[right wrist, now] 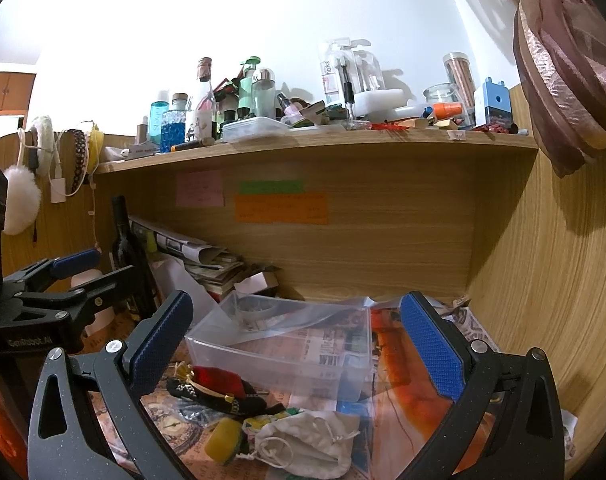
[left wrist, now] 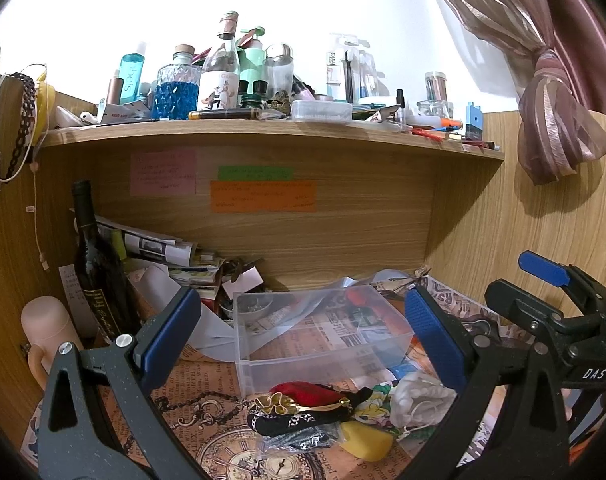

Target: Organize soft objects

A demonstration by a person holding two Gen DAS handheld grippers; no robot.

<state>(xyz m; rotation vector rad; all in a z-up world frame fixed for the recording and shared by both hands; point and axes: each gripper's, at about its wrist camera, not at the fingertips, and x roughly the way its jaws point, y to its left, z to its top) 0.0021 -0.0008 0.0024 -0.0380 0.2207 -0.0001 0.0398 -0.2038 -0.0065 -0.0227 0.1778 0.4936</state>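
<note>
A clear plastic box (left wrist: 323, 332) (right wrist: 279, 344) stands on the paper-covered desk. In front of it lie soft items: a red and black purse with a gold clasp (left wrist: 303, 404) (right wrist: 215, 388), a yellow sponge (left wrist: 367, 442) (right wrist: 223, 440), a white drawstring pouch (left wrist: 419, 398) (right wrist: 307, 440) and a floral cloth (left wrist: 373, 406). My left gripper (left wrist: 303, 340) is open and empty above the pile. My right gripper (right wrist: 299, 344) is open and empty, over the box and pouch. Each gripper shows in the other's view, the right one (left wrist: 543, 280) and the left one (right wrist: 63, 276).
A dark wine bottle (left wrist: 95, 272) (right wrist: 127, 256) and stacked papers (left wrist: 159, 252) stand at the back left. A pink cup (left wrist: 49, 332) is at the left. The shelf (left wrist: 263, 128) above carries several bottles and jars. A curtain (left wrist: 555, 112) hangs at the right.
</note>
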